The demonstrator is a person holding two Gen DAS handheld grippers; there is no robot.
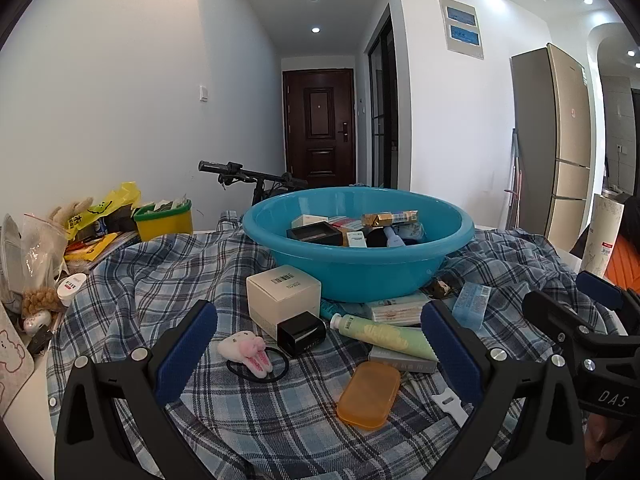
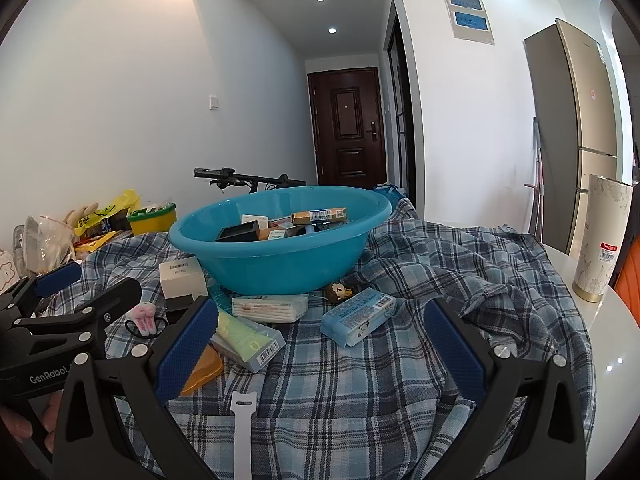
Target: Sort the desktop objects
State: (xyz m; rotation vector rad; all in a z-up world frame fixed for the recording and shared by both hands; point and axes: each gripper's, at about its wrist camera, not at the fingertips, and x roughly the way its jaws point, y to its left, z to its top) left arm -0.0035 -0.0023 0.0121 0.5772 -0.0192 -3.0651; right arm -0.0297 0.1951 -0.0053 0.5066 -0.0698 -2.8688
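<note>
Basin: blue plastic basin [image 1: 360, 272] on the plaid cloth [image 1: 168, 280], toward the bench's far edge.
Basin contents: black open box [image 1: 316, 234], gold carton [image 1: 390, 218], several small cartons.
Yellow tub [image 1: 164, 220]: far left edge, stuffed with packets.
Loose items at the basin's near side: cream box [image 1: 282, 296], green tube [image 1: 384, 334], orange case [image 1: 368, 394], tissue pack [image 2: 358, 316].
Left claw [image 1: 320, 352]: spread, holding nothing.
Right claw [image 2: 320, 348]: spread, holding nothing.

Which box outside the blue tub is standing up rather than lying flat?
The cream box with the barcode on top, left of the tub; the blue pack lies flat.
</note>
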